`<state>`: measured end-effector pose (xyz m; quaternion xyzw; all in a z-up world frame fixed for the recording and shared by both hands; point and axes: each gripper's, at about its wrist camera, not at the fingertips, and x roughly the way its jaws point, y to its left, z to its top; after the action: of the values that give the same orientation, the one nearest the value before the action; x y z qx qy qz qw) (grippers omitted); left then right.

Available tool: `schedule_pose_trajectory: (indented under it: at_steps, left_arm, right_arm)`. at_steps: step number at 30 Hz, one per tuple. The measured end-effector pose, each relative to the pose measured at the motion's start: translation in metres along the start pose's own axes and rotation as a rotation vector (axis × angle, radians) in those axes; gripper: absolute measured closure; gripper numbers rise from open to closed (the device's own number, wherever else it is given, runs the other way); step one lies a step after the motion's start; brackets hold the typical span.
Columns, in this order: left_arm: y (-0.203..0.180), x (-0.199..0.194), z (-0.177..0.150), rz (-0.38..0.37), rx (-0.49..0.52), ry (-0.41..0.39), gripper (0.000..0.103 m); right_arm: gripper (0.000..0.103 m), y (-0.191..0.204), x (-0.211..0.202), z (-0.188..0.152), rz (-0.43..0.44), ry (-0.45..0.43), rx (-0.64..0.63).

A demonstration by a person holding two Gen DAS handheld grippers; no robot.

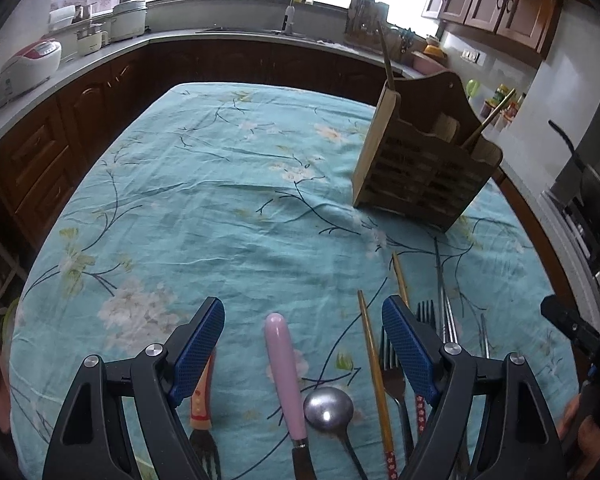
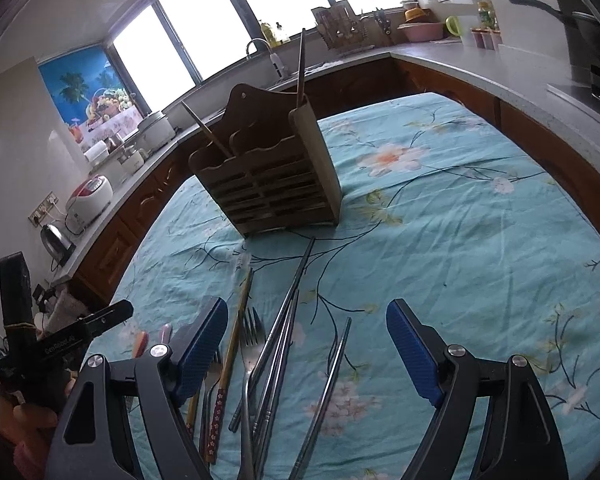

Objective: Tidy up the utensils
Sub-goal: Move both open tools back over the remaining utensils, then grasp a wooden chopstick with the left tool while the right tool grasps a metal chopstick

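Observation:
My left gripper (image 1: 303,316) hangs open over a pink-handled knife (image 1: 284,376) and a metal spoon (image 1: 329,405) lying between its fingers, untouched. A fork with a red-and-yellow handle (image 1: 202,396) lies under its left finger; a wooden chopstick (image 1: 374,364) and a steel fork (image 1: 394,376) lie near its right finger. My right gripper (image 2: 307,316) is open above several steel chopsticks (image 2: 284,340), with a lone one (image 2: 332,376) to their right and a fork (image 2: 250,344) to their left. The wooden utensil holder (image 2: 268,176) (image 1: 424,160) stands beyond, with chopsticks in it.
A teal floral tablecloth (image 1: 220,200) covers the table. A kitchen counter (image 1: 80,68) with a rice cooker, pots and a sink wraps around behind it. The other hand-held gripper (image 2: 60,344) shows at the left of the right wrist view.

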<state>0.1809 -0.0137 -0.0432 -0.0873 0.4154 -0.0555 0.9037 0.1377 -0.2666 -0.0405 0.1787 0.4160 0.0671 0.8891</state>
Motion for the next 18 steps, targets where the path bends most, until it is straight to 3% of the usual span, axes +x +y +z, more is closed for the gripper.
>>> schedule_pose_trajectory:
  at_steps: [7, 11, 14, 18]
  left_arm:
    - [-0.011, 0.03, 0.006, 0.006, 0.046, 0.062, 0.025]
    - [-0.018, 0.05, 0.01, 0.004, 0.073, 0.107, 0.034]
    - [-0.022, 0.066, 0.015, -0.004, 0.085, 0.141, 0.042]
    - [-0.027, 0.084, 0.019, -0.018, 0.097, 0.183, 0.044]
  right_arm:
    - [0.02, 0.003, 0.024, 0.01, -0.01, 0.033, -0.021]
    - [0.022, 0.003, 0.038, 0.017, -0.016, 0.044, -0.029]
    - [0.037, 0.002, 0.053, 0.022, -0.025, 0.067, -0.027]
    - [0.044, 0.003, 0.072, 0.026, -0.024, 0.092, -0.035]
